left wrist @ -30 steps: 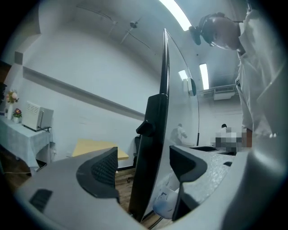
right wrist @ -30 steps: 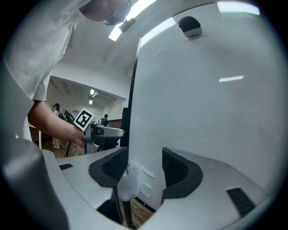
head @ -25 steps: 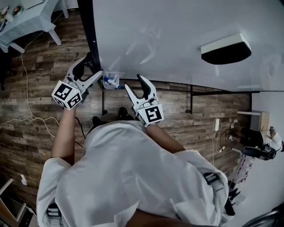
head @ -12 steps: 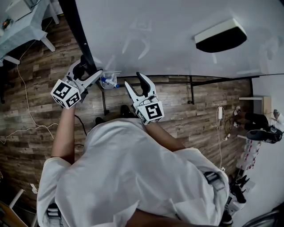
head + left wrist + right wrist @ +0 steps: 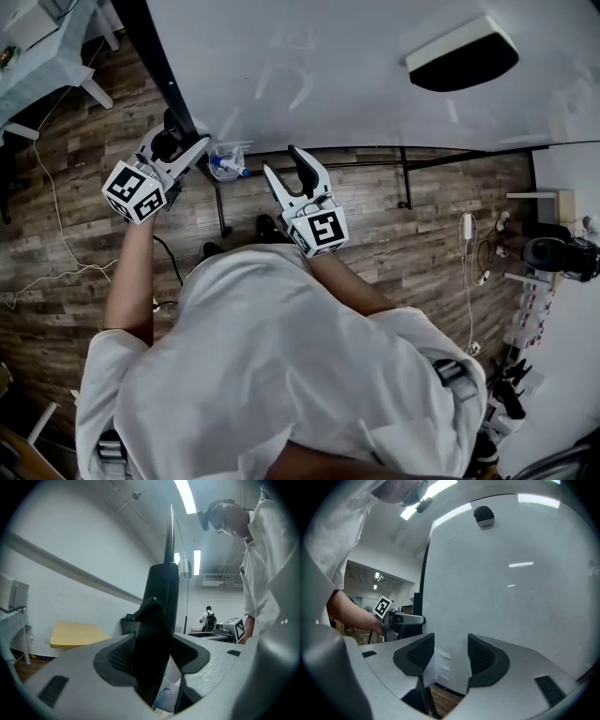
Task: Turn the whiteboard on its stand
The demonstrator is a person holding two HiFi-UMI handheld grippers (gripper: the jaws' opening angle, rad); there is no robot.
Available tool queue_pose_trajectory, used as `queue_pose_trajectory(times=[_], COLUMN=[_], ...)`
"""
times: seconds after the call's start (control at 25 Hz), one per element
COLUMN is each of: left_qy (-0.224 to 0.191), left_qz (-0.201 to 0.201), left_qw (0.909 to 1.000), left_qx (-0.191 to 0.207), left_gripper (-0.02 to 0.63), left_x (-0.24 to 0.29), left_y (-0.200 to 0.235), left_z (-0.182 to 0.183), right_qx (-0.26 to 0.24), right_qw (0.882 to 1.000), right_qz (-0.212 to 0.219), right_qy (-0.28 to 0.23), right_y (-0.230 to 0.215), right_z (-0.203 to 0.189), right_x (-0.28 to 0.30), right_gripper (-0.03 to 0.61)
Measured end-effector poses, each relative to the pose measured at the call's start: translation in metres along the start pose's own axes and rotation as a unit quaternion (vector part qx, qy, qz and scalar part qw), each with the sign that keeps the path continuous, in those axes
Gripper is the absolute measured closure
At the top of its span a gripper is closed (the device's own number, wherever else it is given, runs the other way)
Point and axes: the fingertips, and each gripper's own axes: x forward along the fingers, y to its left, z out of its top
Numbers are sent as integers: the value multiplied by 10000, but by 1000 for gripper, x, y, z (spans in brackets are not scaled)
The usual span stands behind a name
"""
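The whiteboard point(image 5: 356, 84) fills the top of the head view, with its black side frame point(image 5: 155, 66) running down at the left. My left gripper point(image 5: 186, 131) sits on the lower end of that frame. In the left gripper view the black frame point(image 5: 164, 597) fills the gap between the pads, and the jaws are closing on it. My right gripper point(image 5: 283, 164) is open just under the board's lower edge. In the right gripper view the right gripper point(image 5: 451, 653) faces the white board point(image 5: 511, 573) with nothing between its pads.
An eraser point(image 5: 459, 56) clings to the board's face. A clear cup of markers point(image 5: 225, 161) hangs by the stand's lower bar point(image 5: 375, 161). A white table point(image 5: 47, 47) stands at the far left. Cables point(image 5: 56, 187) lie on the wooden floor.
The left gripper's jaws have narrowed from wide open onto the black side frame, and it has shifted slightly up and left. The right gripper has barely moved.
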Motion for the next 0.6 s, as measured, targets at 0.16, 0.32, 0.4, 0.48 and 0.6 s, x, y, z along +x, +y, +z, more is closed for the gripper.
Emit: queue_pose_trajectory(times=[0.16,0.32,0.4,0.48,0.6], left_qy=[34,71,118,145,111], left_qz=[5,-7,-33,-47,-6], left_qw=[10000,9999,9999,9998,9999], left_qx=[67,93,116,136,125], left_gripper=[383,388,392,394,396], left_x=[-1,-1,-2,-2,-3], left_y=[-1,0,1,1,0], left_z=[1,1,1,1,2], right_qx=[8,-61,-79,-83,-70], right_qw=[10000,9999,9998,9997,9995], right_qz=[34,140,185,241,315], right_qy=[17,35,43,42,35], right_y=[1,0,0,2,4], right_z=[1,2,1,1,2], right_x=[-1,3,5,6,7], right_gripper=[360,362,364,364,365])
